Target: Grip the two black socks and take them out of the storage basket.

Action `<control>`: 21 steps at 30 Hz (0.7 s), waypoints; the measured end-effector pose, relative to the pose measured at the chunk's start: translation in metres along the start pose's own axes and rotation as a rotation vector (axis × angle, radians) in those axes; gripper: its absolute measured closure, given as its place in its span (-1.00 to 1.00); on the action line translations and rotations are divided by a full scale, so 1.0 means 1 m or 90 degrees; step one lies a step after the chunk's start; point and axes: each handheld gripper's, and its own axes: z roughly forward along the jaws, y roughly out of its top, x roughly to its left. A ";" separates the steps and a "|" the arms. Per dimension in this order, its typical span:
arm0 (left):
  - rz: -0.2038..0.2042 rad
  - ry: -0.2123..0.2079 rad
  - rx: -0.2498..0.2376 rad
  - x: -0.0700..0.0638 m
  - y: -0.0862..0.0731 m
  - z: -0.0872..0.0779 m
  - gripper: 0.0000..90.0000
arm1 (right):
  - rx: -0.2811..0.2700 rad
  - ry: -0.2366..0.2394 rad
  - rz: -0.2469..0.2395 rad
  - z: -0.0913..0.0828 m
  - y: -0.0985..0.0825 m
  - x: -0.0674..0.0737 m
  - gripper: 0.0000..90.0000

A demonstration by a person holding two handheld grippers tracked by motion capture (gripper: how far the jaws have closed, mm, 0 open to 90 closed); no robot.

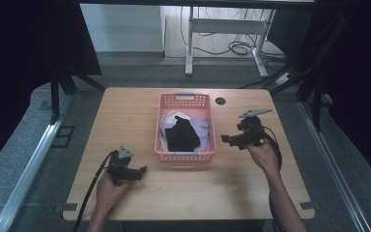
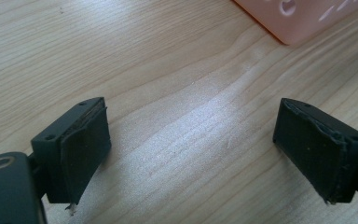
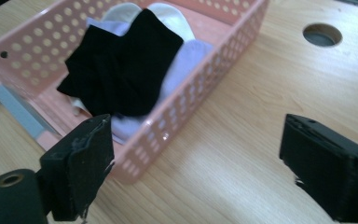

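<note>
A pink perforated basket (image 1: 185,101) stands in the middle of the wooden table (image 1: 125,116). Inside it a black cloth (image 1: 182,135) lies on top of white and pale lilac cloths (image 1: 201,125). My left gripper (image 1: 142,169) rests low over the table, left of the basket's near corner, open with bare wood between its jaws. My right gripper (image 1: 225,139) hovers just right of the basket, open and empty. The right gripper view has the basket (image 3: 200,88) and black cloth (image 3: 121,60) ahead on its left. A basket corner (image 2: 303,18) shows in the left gripper view.
A round cable hole (image 1: 220,101) sits in the table behind the right gripper. Black curtains flank the table, and a white desk frame (image 1: 224,26) with cables stands on the floor beyond.
</note>
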 end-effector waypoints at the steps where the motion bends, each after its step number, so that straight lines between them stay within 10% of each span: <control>1: -0.001 0.000 -0.001 0.000 0.000 0.000 -0.77 | -0.006 0.002 -0.007 0.001 0.006 0.004 -0.80; 21: -0.001 0.000 -0.001 0.000 0.000 0.000 -0.77 | 0.017 0.062 -0.042 0.043 0.050 0.039 -0.71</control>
